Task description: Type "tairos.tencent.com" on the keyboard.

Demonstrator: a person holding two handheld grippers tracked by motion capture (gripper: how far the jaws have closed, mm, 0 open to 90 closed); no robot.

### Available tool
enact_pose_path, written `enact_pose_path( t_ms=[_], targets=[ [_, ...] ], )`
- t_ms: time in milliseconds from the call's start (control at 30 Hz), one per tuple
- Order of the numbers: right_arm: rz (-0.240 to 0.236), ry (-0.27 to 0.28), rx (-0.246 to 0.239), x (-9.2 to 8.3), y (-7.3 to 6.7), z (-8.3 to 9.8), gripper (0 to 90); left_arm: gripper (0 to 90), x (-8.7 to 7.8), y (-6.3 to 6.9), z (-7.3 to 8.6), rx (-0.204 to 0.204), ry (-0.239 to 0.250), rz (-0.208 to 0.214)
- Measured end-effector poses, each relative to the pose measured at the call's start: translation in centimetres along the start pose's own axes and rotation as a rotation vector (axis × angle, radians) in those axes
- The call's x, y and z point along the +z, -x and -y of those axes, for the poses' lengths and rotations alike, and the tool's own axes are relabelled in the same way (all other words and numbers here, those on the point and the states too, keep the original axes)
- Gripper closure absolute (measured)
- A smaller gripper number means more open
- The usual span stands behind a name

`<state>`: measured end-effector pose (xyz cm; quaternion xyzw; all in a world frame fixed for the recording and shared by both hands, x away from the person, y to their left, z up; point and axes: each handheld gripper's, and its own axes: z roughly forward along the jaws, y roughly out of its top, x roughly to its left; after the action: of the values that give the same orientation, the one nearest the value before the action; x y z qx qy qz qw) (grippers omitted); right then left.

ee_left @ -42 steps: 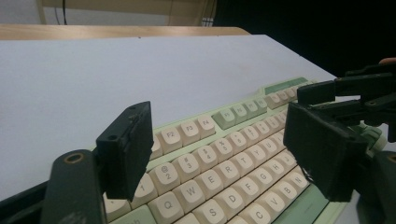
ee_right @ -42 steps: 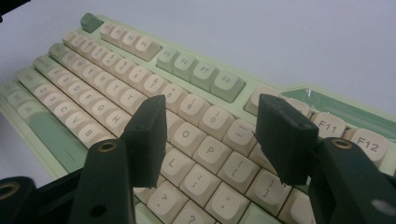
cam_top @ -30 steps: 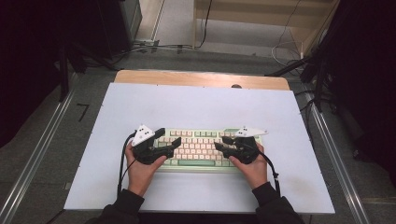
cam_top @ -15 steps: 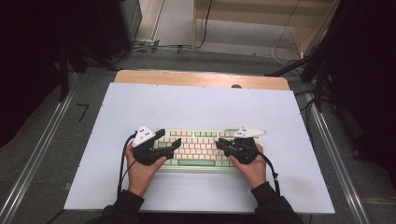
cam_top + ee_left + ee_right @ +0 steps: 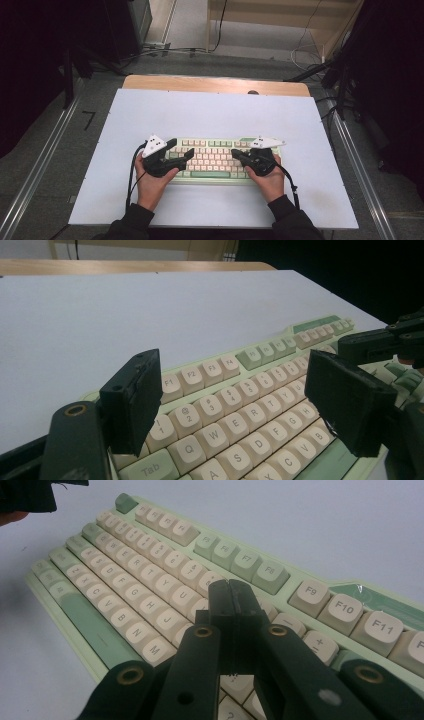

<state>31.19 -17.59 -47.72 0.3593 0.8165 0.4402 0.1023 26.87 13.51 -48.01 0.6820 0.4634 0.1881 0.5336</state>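
At the near edge of the table our two hands rest either side of the keyboard, each holding a gripper over it. Our right gripper has just been closing; its jaws now meet flat, with nothing between them, the joined tip poised above the keys around U and I. Whether it touches a keycap we cannot tell. Our left gripper stands with its jaws wide apart, straddling the number and Q-W-E rows from above and clamping nothing.

The keyboard lies flat and square to us, near the front of the table, with bare white surface stretching behind it to the wooden strip at the far edge.

We judge the step in hand to be pressing keys with the closed right tip. The tip looks about as broad as a keycap, so a slightly off-centre push could catch two keys at once. A slanted press might also nudge the keyboard backward, since nothing pins it. The open left jaws hang low, and a dip of that hand could strike a stray key.
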Motion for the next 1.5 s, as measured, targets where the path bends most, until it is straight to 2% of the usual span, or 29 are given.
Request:
enact_pose_path(
  t_ms=[600, 867, 1100, 1200, 1267, 1367, 1467, 1500],
  targets=[
    [-0.003, -0.038, -0.005, 1.2, -0.2, 0.2, 87.7, 23.7, 0.0, 0.1, 0.0, 0.003, 0.001, 0.0],
    [0.012, -0.045, -0.011, 1.6, -0.2, 0.2, 87.6, 23.6, 0.0, 0.1, 0.0, 0.003, 0.0, 0.001],
    [0.031, -0.078, -0.022, 2.1, -0.3, 0.3, 86.2, 23.6, 0.0, 0.1, 0.0, 0.007, 0.001, -0.002],
    [0.003, -0.038, -0.004, 1.4, -0.3, 0.0, 80.2, 23.6, 0.0, 0.1, 0.0, 0.001, 0.005, 0.001],
    [0.0, 0.002, 0.008, 0.8, -0.3, -0.3, 67.1, 23.7, 0.1, 0.0, 0.0, 0.003, 0.001, -0.001],
    [0.025, 0.051, 0.022, 0.1, 0.1, -0.5, 45.6, 23.7, 0.1, 0.1, 0.1, 0.006, 0.001, 0.003],
    [0.045, 0.082, 0.047, -0.4, 0.5, -0.6, 33.5, 23.7, 0.0, 0.1, 0.0, 0.007, 0.0, 0.004],
    [0.049, 0.085, 0.053, -0.6, 0.6, -0.6, 32.0, 23.7, 0.0, 0.1, 0.0, 0.004, 0.0, 0.005]
  ],
)
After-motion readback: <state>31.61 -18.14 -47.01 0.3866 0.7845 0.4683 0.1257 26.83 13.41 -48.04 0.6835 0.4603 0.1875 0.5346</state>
